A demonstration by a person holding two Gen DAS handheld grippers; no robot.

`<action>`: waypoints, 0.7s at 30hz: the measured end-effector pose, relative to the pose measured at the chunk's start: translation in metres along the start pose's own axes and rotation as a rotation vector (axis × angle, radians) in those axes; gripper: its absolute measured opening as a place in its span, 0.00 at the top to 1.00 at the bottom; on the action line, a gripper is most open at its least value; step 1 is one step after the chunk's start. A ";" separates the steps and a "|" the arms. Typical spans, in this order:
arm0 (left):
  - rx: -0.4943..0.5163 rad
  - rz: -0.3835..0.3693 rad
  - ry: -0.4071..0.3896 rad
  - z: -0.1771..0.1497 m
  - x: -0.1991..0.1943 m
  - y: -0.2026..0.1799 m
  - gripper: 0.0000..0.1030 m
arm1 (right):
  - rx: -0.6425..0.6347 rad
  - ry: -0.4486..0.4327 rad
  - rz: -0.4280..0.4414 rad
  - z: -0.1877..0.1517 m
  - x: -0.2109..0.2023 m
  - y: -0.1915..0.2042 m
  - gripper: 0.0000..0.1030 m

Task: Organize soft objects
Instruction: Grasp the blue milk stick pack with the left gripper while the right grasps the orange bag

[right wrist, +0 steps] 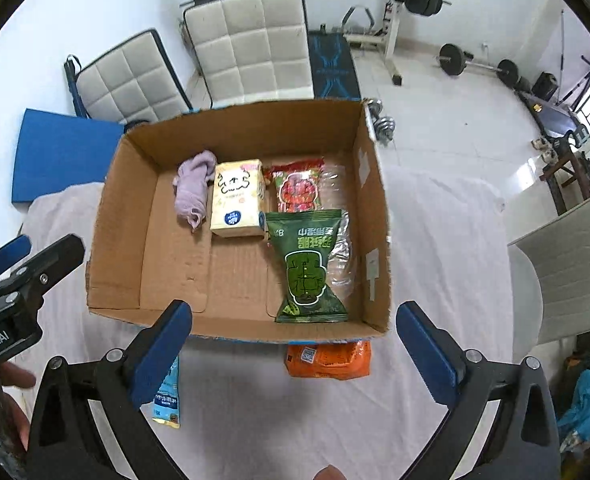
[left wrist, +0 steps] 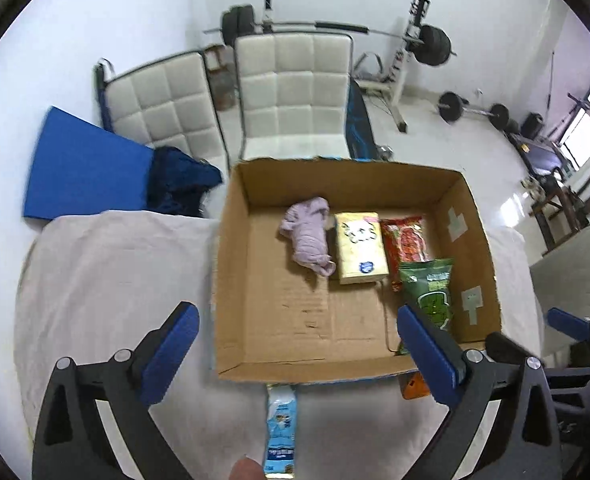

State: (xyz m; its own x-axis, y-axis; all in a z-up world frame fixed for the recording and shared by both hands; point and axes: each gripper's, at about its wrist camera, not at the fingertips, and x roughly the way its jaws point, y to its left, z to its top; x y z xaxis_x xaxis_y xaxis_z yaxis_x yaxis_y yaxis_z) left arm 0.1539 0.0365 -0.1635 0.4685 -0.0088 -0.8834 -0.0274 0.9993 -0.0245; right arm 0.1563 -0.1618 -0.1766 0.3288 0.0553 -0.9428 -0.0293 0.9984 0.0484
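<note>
An open cardboard box sits on a white-clothed table. Inside lie a rolled lilac cloth, a yellow tissue pack, a red snack bag and a green snack bag. A light blue packet and an orange packet lie on the cloth in front of the box. My left gripper is open and empty above the blue packet. My right gripper is open and empty above the orange packet.
Two white padded chairs stand behind the table. A blue mat and dark blue fabric lie at the left. Weight racks and barbells stand on the floor behind. Another chair is at the right.
</note>
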 end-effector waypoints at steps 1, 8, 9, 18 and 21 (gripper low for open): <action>-0.005 0.010 -0.012 -0.005 -0.004 0.001 0.01 | -0.004 -0.008 0.001 -0.002 -0.004 0.000 0.00; -0.043 0.018 0.054 -0.040 0.004 0.008 0.01 | 0.033 0.048 0.027 -0.032 0.001 -0.020 0.00; -0.041 0.025 0.070 -0.047 0.010 0.009 0.01 | 0.045 0.072 0.016 -0.039 0.010 -0.027 0.00; -0.054 0.079 0.277 -0.105 0.077 0.020 0.01 | 0.093 0.269 0.074 -0.073 0.107 -0.073 0.00; -0.090 0.077 0.343 -0.125 0.098 0.026 0.01 | 0.160 0.318 0.155 -0.075 0.140 -0.092 0.00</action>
State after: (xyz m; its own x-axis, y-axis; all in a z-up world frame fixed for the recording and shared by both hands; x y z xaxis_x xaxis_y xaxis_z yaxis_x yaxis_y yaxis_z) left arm 0.0886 0.0576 -0.3094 0.1388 0.0401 -0.9895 -0.1360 0.9905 0.0210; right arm 0.1340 -0.2466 -0.3383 0.0225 0.2248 -0.9741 0.1004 0.9689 0.2260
